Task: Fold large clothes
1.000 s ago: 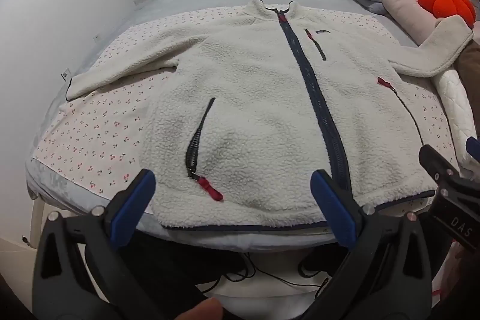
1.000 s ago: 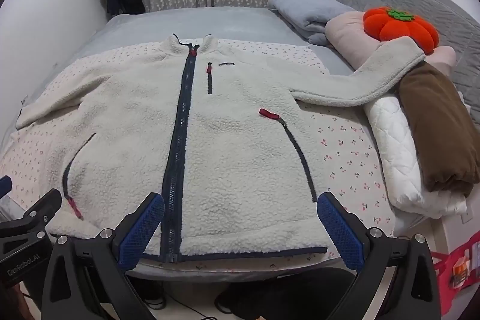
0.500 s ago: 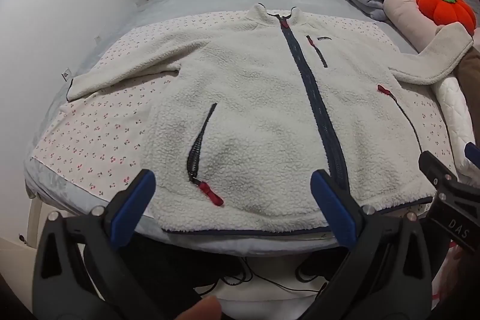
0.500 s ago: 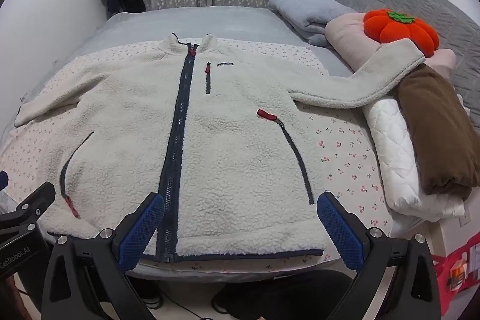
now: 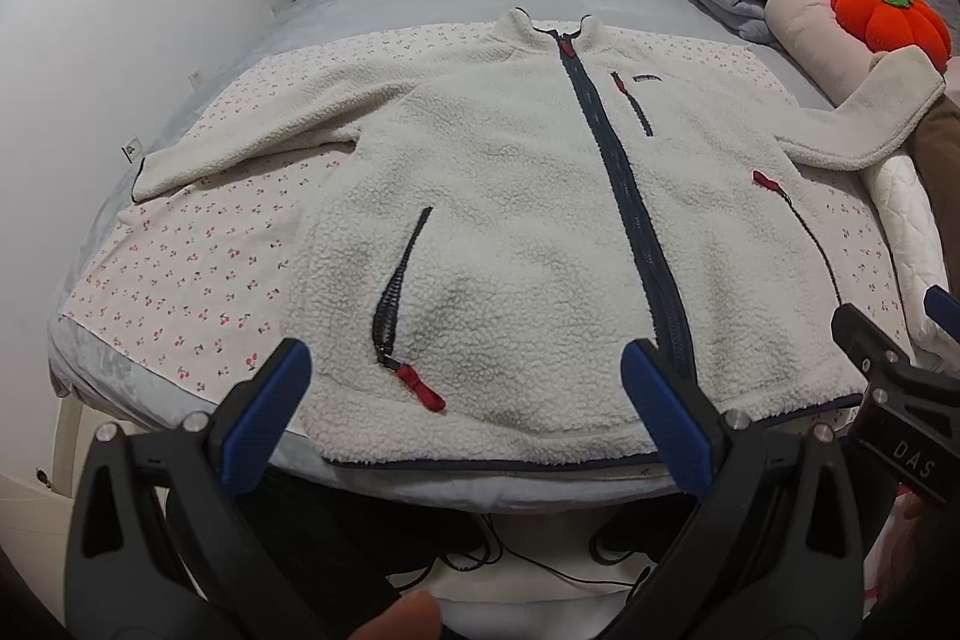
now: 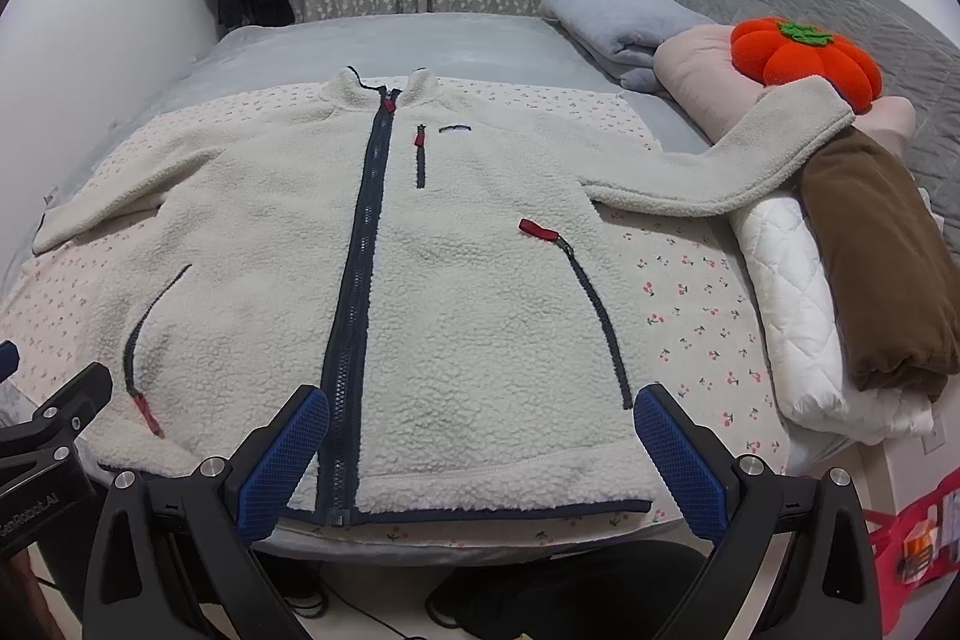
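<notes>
Left hand-held gripper (image 5: pixel 462 400), bottom of frame: jaws wide, empty. Right hand-held gripper (image 6: pixel 480 451), bottom of frame: jaws wide, empty. Cream fleece jacket (image 6: pixel 456 280), centre: flat, zipped, on the bed (image 6: pixel 690 316). Orange pumpkin cushion (image 6: pixel 804 61), upper right.

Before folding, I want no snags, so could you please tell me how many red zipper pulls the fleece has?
4: collar pull, chest pull, right pocket pull and left pocket pull near the hem. The underside is hidden.
</notes>
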The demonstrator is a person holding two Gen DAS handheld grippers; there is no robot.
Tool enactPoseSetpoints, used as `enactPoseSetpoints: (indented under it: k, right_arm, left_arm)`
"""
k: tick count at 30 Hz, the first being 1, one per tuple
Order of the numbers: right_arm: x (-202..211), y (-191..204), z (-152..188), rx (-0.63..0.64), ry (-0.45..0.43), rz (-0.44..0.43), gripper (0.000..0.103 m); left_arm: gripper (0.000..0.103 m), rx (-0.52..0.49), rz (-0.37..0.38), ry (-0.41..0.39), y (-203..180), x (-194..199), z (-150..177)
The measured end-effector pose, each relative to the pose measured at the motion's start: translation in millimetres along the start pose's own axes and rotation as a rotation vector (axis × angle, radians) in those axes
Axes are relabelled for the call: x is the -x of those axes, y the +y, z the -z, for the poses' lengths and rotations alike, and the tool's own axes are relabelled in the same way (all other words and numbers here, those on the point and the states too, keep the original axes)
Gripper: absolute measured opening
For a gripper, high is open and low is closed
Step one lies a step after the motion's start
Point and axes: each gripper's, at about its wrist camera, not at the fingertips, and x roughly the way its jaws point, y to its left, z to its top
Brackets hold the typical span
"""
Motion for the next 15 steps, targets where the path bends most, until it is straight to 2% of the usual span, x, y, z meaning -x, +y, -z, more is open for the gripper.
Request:
enactPoseSetpoints:
  k: [15]
  right_arm:
    - [0.7, 0.1, 1.3, 0.003, -0.002, 0.002, 0.103]
  left_arm:
    - [0.103, 0.0, -0.001, -0.003, -1.5, 1.0, 1.2]
